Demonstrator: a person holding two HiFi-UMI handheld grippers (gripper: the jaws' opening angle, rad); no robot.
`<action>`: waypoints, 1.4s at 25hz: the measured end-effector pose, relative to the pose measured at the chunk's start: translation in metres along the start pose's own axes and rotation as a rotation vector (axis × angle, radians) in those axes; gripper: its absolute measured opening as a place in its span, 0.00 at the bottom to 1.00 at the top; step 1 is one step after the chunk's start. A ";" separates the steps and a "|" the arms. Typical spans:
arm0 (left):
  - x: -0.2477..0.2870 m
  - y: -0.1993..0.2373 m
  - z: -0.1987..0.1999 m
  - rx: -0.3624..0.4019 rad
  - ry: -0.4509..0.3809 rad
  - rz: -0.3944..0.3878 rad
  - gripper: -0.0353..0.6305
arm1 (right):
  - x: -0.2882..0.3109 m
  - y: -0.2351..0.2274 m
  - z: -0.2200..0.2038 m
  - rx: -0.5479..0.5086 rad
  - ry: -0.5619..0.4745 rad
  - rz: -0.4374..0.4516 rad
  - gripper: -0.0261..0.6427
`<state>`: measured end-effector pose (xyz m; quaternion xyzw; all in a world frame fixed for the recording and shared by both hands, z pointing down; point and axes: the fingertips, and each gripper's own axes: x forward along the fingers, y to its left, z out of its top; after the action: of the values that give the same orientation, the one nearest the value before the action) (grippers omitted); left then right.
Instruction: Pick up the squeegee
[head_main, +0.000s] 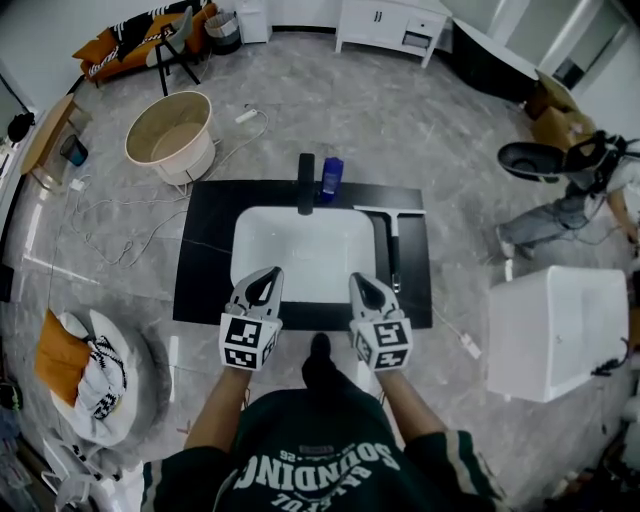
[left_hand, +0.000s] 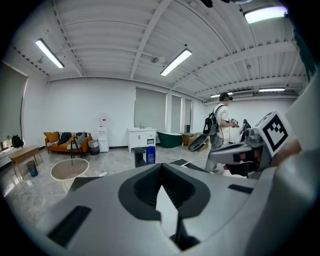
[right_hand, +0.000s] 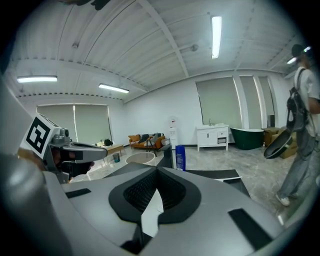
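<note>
The squeegee (head_main: 393, 240) lies on the black countertop (head_main: 205, 250) just right of the white sink basin (head_main: 300, 250). Its pale blade is at the far end and its dark handle points toward me. My left gripper (head_main: 271, 272) hovers over the basin's near left corner, shut and holding nothing. My right gripper (head_main: 357, 279) is over the near right corner, a short way left of the squeegee handle, also shut and holding nothing. In the left gripper view the left gripper (left_hand: 161, 168) has its jaws meeting, and so does the right gripper (right_hand: 156, 170) in the right gripper view.
A black faucet (head_main: 305, 183) and a blue bottle (head_main: 331, 178) stand behind the basin. A round beige tub (head_main: 170, 135) sits on the floor at far left, with cables around it. A white box (head_main: 555, 330) stands at right, and a person (head_main: 575, 195) is beyond it.
</note>
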<state>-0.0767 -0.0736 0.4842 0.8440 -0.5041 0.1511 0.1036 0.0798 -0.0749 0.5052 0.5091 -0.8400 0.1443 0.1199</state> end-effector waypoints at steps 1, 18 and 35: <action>0.008 0.001 0.003 -0.003 0.002 0.005 0.06 | 0.006 -0.006 0.005 -0.004 0.001 0.008 0.04; 0.082 0.011 0.037 -0.002 -0.021 0.008 0.06 | 0.061 -0.051 0.025 -0.034 0.029 0.035 0.04; 0.131 -0.006 0.029 0.006 0.030 -0.124 0.06 | 0.060 -0.080 0.004 0.013 0.056 -0.047 0.12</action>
<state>-0.0085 -0.1877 0.5038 0.8716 -0.4486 0.1585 0.1176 0.1236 -0.1610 0.5317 0.5252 -0.8233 0.1611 0.1431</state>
